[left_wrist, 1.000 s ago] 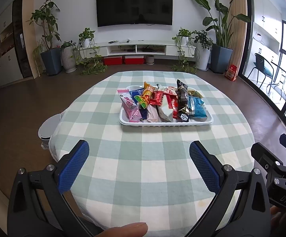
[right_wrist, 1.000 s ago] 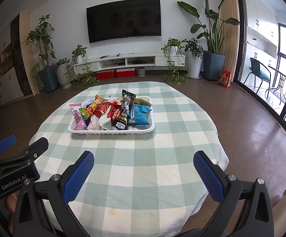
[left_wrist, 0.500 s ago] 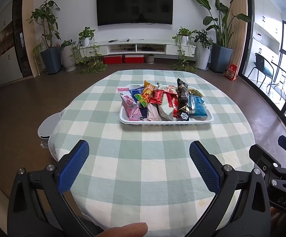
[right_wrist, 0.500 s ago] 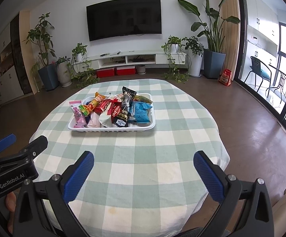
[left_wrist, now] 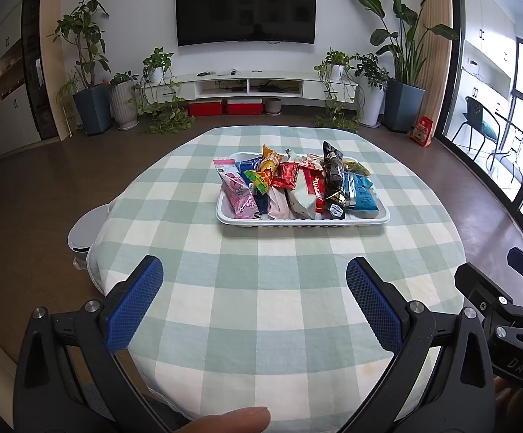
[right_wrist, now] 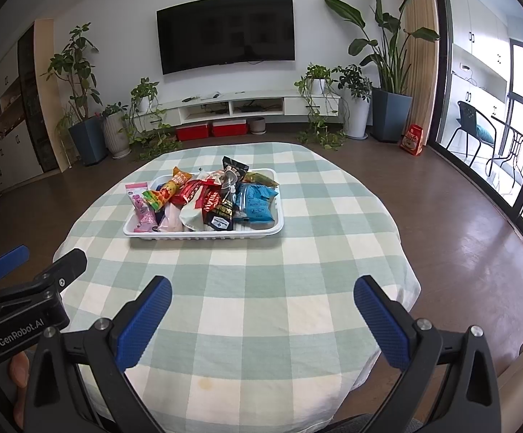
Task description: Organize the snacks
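Observation:
A white tray [left_wrist: 303,222] [right_wrist: 203,235] sits near the middle of a round table with a green and white checked cloth [left_wrist: 261,288]. Several snack packets are piled in it: a pink packet [left_wrist: 235,189] at its left, an orange one [left_wrist: 268,167], red ones [left_wrist: 288,175], a tall black packet [left_wrist: 333,180] and a blue packet [left_wrist: 360,191] at its right. My left gripper [left_wrist: 254,288] hangs open over the near part of the cloth, well short of the tray. My right gripper [right_wrist: 261,305] is open too, beside it, with nothing between its fingers.
A wall TV [left_wrist: 245,9], a low white cabinet [left_wrist: 247,84] and potted plants [left_wrist: 88,72] stand behind the table. A round white stool [left_wrist: 88,231] peeks out at the table's left. Glass doors [left_wrist: 521,126] line the right. Bare cloth lies between the grippers and tray.
Both grippers have drifted slightly, the tray sitting a little higher and farther in view. Both stay open; the snacks have not moved.

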The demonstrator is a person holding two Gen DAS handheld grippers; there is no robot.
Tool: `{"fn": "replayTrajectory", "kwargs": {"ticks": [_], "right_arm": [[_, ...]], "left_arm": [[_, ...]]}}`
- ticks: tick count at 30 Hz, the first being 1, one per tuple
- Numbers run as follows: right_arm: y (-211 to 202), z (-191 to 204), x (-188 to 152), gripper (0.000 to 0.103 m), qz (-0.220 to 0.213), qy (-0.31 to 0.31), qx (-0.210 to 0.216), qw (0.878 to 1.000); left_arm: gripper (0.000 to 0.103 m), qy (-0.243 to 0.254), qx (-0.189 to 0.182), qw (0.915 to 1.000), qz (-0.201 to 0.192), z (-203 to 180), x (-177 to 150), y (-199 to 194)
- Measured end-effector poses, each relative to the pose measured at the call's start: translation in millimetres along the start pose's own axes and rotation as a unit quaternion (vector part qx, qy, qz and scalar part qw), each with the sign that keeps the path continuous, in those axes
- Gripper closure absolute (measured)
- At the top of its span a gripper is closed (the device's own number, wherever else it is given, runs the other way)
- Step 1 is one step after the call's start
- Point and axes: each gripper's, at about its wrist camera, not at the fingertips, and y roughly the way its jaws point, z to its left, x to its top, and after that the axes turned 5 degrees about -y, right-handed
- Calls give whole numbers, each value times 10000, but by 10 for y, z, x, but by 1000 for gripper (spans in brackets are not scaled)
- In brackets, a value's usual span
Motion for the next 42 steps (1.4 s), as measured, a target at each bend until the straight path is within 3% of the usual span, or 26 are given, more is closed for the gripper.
{"fn": "replayTrajectory", "kwargs": {"ticks": [42], "right_arm": [[-27, -15, 34, 0, 38, 12, 10, 10000]], "left_arm": [[0, -96, 22, 9999, 50, 10, -21, 10]]}}
